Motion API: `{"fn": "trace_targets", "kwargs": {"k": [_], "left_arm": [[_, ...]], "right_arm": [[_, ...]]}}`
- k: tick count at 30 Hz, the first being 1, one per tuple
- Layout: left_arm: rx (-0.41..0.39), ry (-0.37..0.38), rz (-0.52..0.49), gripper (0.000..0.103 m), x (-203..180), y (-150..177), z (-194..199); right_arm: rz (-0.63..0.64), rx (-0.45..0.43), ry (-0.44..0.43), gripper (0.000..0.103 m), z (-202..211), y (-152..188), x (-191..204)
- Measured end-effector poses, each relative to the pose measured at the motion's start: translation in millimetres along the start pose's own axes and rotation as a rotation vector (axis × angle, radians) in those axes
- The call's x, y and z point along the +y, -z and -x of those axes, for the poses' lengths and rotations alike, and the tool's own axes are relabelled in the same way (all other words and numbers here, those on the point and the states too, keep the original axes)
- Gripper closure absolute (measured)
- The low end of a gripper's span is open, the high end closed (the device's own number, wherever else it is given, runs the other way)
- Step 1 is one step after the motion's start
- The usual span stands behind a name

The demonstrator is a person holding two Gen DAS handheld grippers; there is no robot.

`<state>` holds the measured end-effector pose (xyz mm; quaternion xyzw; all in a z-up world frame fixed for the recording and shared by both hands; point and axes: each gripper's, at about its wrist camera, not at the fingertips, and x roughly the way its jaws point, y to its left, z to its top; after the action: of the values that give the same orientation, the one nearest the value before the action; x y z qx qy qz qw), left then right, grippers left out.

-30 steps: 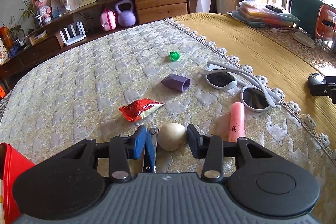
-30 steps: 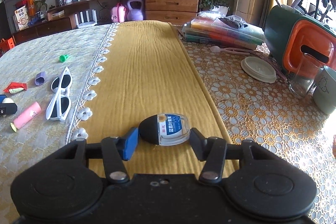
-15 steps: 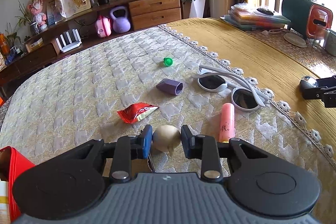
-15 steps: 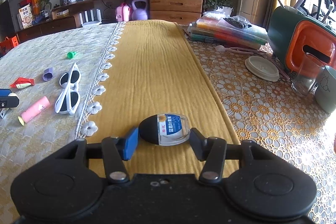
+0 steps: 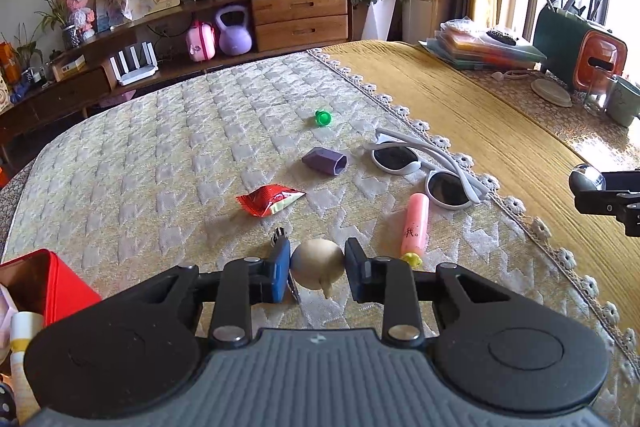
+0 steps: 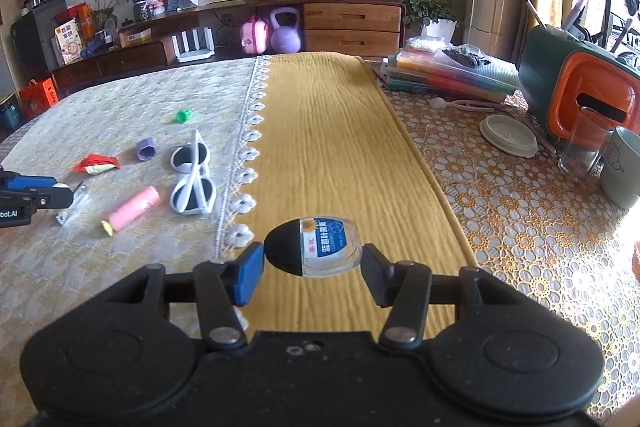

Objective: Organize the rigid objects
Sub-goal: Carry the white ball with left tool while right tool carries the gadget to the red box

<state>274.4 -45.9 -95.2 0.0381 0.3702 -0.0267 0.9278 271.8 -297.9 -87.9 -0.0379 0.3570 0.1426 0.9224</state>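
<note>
Left wrist view showed the left claw (image 5: 317, 264) clamped on a beige ball (image 5: 317, 263), while the right claw (image 6: 312, 259) gripped a small bottle (image 6: 314, 246) above the tabletop (image 6: 340, 155).

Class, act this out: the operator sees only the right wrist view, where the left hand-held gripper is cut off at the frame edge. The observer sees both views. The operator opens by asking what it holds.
Operator: What is in the left hand-held gripper?
Observer: A beige egg-shaped object, with a finger against each side of it.
Operator: Is there any container near it?
Observer: Yes, an open red box sits at its near left, outside your frame.
</note>
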Motion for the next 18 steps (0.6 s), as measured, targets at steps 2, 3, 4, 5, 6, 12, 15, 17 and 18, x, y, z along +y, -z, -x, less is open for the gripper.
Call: {"fn": "trace_targets", "kwargs": {"k": [2, 3, 4, 5, 6, 12, 15, 17, 18], "left_arm": [[0.002, 0.003, 0.009, 0.074, 3.1, 2.4, 12.2], [0.002, 0.002, 0.013, 0.074, 4.6, 3.7, 18.1], [0.002, 0.000, 0.017, 0.074, 6.6, 5.2, 25.1], [0.002, -0.001, 0.023, 0.074, 8.8, 6.5, 31.3], [0.002, -0.002, 0.029, 0.074, 11.1, 7.9, 37.6], [-0.004, -0.014, 0.048, 0.074, 27.2, 17.3, 77.9], [-0.011, -0.021, 0.055, 0.074, 38.8, 23.0, 96.9], [-0.016, -0.028, 0.065, 0.074, 48.4, 27.0, 108.4], [-0.019, -0.031, 0.072, 0.074, 53.3, 28.6, 113.5]], "right_arm": [[0.007, -0.002, -0.023, 0.050, 10.8, 0.4, 11.3], [0.012, -0.002, -0.033, 0.050, 16.8, 0.3, 18.9], [0.018, -0.003, -0.041, 0.050, 21.2, 0.6, 24.3], [0.026, -0.004, -0.051, 0.050, 27.0, 0.5, 31.6], [0.032, -0.004, -0.063, 0.050, 32.2, 0.6, 38.5], [0.082, -0.007, -0.124, 0.050, 61.8, 1.5, 81.8], [0.104, -0.013, -0.146, 0.050, 74.8, 0.1, 101.7], [0.116, -0.019, -0.161, 0.050, 83.4, -0.9, 115.1], [0.123, -0.021, -0.168, 0.050, 87.2, -2.0, 121.8]]}}
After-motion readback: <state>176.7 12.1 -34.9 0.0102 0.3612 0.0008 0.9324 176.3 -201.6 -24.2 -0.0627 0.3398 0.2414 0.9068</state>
